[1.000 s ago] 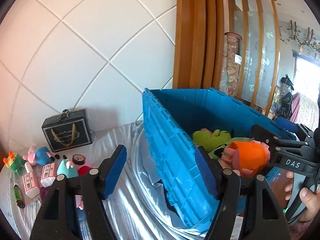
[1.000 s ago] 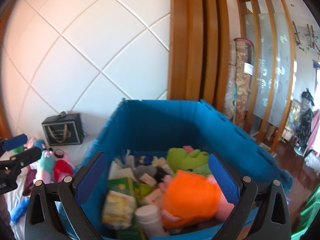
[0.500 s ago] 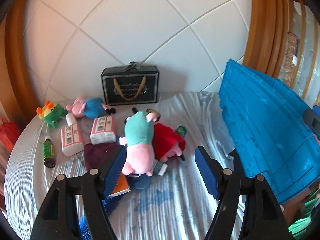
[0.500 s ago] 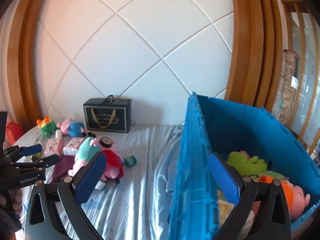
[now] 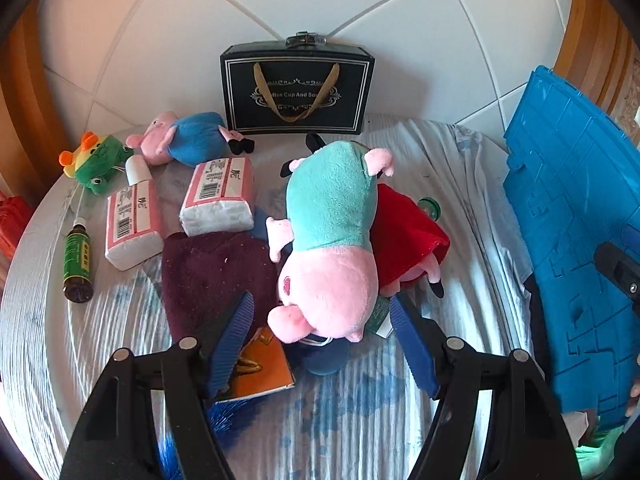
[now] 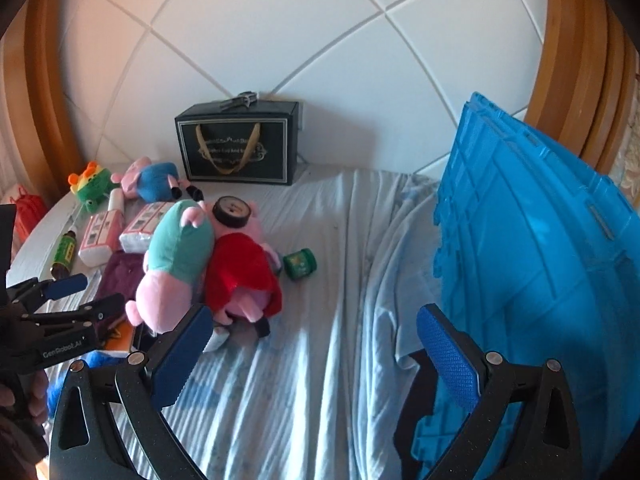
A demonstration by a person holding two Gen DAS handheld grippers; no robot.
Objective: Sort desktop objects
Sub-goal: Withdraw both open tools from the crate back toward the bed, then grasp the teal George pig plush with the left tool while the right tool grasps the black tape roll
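Starting at your far left, the bench (image 5: 36, 320) curves away in a rounded edge, and the green bottle (image 5: 78, 262) lies close to it, with the frog toy (image 5: 96, 162) behind it near the wall. Next come two tissue packs (image 5: 134, 222) side by side, a dark red cloth (image 5: 212, 272) touching their near ends, and the blue pig toy (image 5: 188, 144) in front of the black gift box (image 5: 296, 90), which stands against the wall.

Your left gripper (image 5: 320, 344) has its fingers spread wide and empty, flanking the head of the teal pig toy (image 5: 332, 236); whether they touch it is unclear. That toy lies across the red pig toy (image 5: 404, 240), with an orange booklet (image 5: 260, 368) under the left finger.

Right of the pile sits a small green jar (image 6: 300, 264), then a bare strip of wrinkled sheet (image 6: 340, 320).

Your right gripper (image 6: 320, 364) hovers over that strip, fingers wide apart, holding nothing, its right finger close to the wall of the blue crate (image 6: 540, 260), which closes off the right side.
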